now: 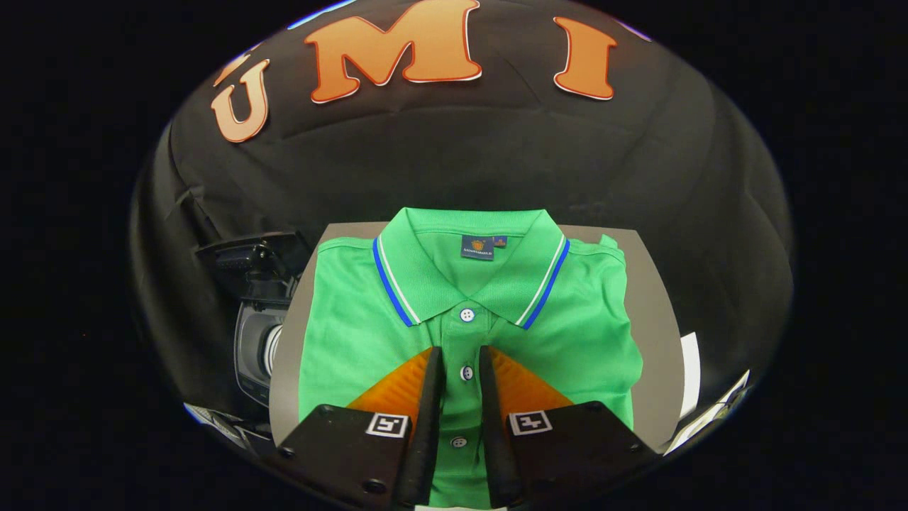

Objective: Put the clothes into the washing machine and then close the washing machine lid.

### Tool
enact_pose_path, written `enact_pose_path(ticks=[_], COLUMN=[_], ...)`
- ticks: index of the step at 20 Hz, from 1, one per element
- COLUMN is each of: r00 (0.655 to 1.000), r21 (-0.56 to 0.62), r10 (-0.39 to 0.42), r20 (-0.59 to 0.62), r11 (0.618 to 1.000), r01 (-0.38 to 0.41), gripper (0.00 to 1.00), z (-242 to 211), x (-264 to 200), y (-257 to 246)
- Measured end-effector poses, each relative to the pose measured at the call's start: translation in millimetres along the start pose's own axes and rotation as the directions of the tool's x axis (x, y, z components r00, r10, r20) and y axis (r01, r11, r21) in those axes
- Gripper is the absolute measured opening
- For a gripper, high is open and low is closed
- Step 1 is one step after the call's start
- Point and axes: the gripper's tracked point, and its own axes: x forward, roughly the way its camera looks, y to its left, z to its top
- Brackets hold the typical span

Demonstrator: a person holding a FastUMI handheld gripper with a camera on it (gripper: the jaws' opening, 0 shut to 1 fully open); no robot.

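Gripper (461,358) hovering over folded green polo shirt (468,333), fingers parted narrowly, grasping nothing, button placket showing between them. Shirt lying flat on grey table (656,312), collar pointing toward 12 o'clock. Washing machine (255,319) sitting at 9 o'clock beside table.

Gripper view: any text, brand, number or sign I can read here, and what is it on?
Dark blue neck label inside the collar of the folded green polo shirt: lettering too small to read.
Small blue size tag beside it: unreadable.
Square black-and-white markers on the gripper, fingers slightly apart over the button placket: patterns, no words.
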Motion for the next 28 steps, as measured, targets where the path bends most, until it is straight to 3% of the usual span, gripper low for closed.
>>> enact_pose_path(ticks=[5, 7, 10, 20, 28], r00=[0.998, 0.999, 0.999, 0.991, 0.946], r21=[0.017, 0.026, 0.017, 0.089, 0.116], r10=[-0.017, -0.023, -0.036, 0.012, 0.056], r20=[-0.056, -0.048, -0.033, 0.136, 0.319], r11=[1.000, 0.999, 0.999, 0.996, 0.988], r01=[0.018, 0.024, 0.036, -0.025, -0.098], gripper=[0.38, 0.17, 0.17, 0.16, 0.16], z=[1.3, 6.3, 4.4, 11.1, 44.0], x=[-0.9, -6.9, -4.3, -14.1, -44.7], y=[3.6, 4.3, 5.3, 1.9, 3.0])
